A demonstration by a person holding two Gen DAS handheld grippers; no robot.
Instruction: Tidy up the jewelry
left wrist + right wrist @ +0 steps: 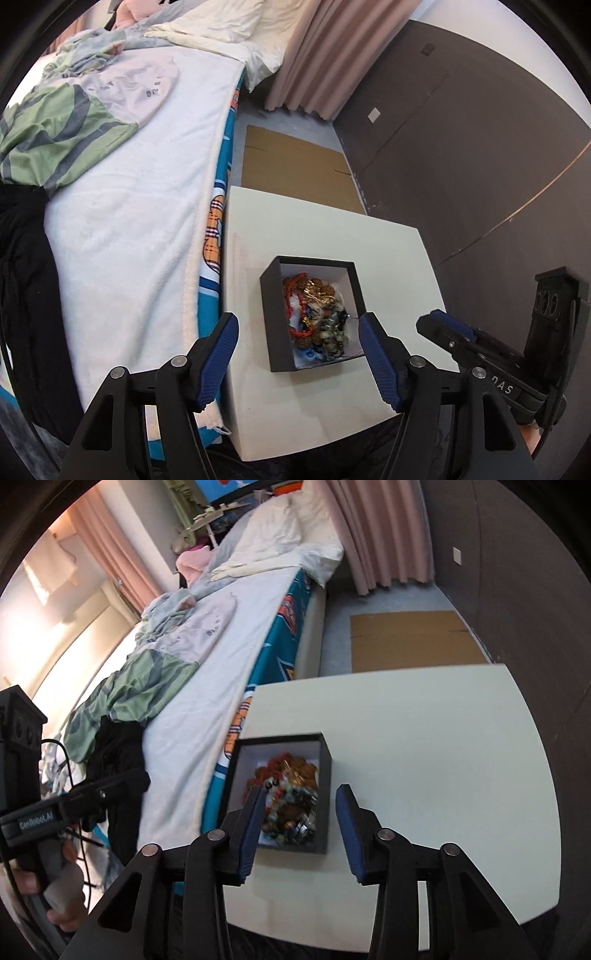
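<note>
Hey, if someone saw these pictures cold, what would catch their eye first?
Probably the black box on the white table, heaped with tangled colourful jewelry. Next, the open blue-padded left tongs and right tongs hovering over it. The rumpled bed runs alongside the table.

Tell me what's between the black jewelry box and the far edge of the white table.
Nothing: from the black jewelry box back to the white table's far edge is bare tabletop, clearest in the right wrist view.
</note>
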